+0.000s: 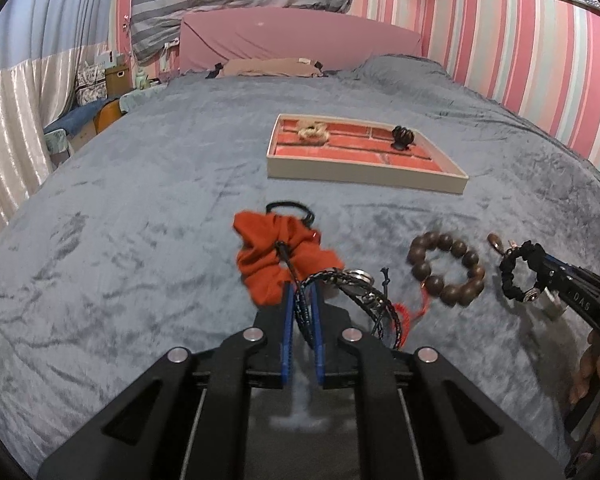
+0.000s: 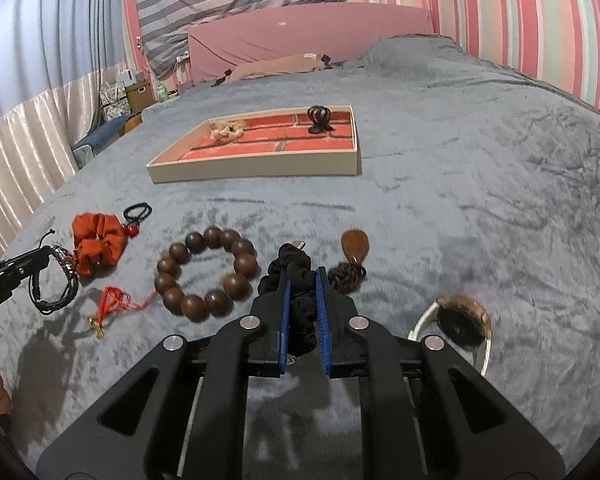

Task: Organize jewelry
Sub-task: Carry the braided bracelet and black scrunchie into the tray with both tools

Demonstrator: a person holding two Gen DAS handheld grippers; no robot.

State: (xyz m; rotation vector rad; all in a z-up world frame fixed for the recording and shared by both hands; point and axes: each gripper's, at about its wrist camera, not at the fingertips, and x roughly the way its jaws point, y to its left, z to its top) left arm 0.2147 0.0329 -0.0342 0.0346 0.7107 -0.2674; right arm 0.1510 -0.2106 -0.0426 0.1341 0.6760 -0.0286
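Observation:
My left gripper (image 1: 302, 294) is shut on a black braided cord bracelet (image 1: 356, 296) and holds it above the grey bedspread; it also shows in the right wrist view (image 2: 54, 280). My right gripper (image 2: 303, 280) is shut on a black scrunchie (image 2: 296, 276), also seen in the left wrist view (image 1: 518, 272). A tray with a red brick-pattern lining (image 1: 364, 174) (image 2: 256, 170) lies farther up the bed and holds a beige scrunchie (image 1: 313, 132) and a black hair claw (image 1: 402, 138). A brown wooden bead bracelet (image 2: 208, 274) (image 1: 446, 266) lies between the grippers.
An orange scrunchie (image 2: 96, 246) (image 1: 276, 254), a black hair tie (image 2: 137, 211), a red tasselled cord (image 2: 114, 300), a brown pendant on a braided cord (image 2: 352, 258) and a watch (image 2: 460, 322) lie on the bedspread. A pink headboard (image 1: 300, 36) stands at the back.

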